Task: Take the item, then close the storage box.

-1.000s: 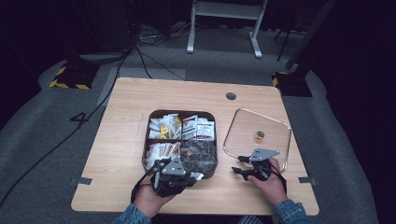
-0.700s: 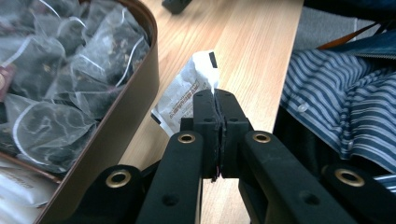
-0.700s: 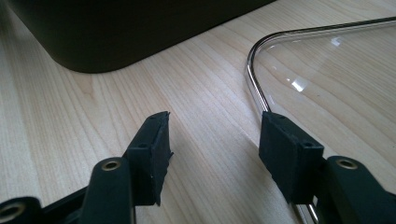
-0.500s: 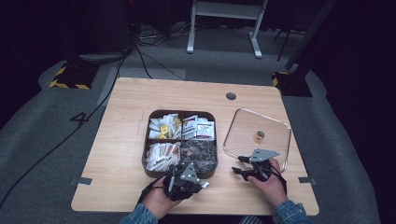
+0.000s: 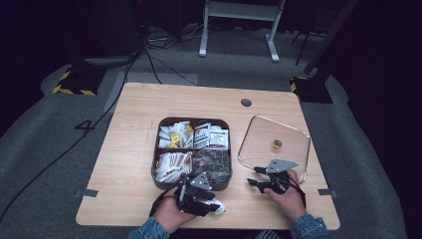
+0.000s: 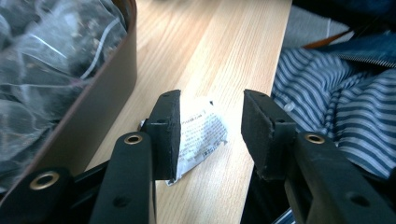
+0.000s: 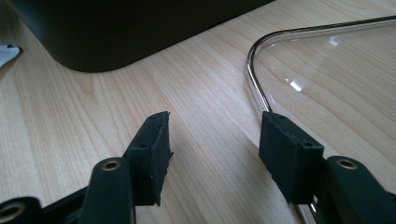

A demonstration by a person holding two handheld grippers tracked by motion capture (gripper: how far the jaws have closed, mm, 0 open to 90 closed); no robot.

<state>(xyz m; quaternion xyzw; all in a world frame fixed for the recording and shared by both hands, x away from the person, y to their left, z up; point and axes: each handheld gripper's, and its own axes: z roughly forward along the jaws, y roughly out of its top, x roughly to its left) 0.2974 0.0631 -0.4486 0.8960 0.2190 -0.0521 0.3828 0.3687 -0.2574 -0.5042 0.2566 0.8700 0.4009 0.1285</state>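
Note:
A dark brown tray (image 5: 155,172) with four compartments of packets and tea bags sits mid-table. My left gripper (image 5: 210,201) lies in front of it near the table's front edge, pointing right. In the left gripper view my left gripper (image 6: 210,100) is open, and a white printed packet (image 6: 201,133) lies flat on the wood, partly behind the left jaw. The white packet (image 5: 218,209) rests by the jaw tips. My right gripper (image 5: 253,177) is open and empty beside a clear glass lid (image 5: 293,132). In the right gripper view, my right gripper (image 7: 215,116) hovers over bare wood.
The lid's rim (image 7: 254,70) curves just past the right jaw, and a gold knob (image 5: 276,144) sits at the lid's middle. The tray wall (image 6: 105,109) runs along my left gripper's left. A striped shirt (image 6: 327,93) hangs past the table edge. A round hole (image 5: 246,102) marks the far side.
My left gripper has moved right and back from the tray's front toward the table edge, and the white packet now lies on the wood at its jaws. The right gripper has stayed put.

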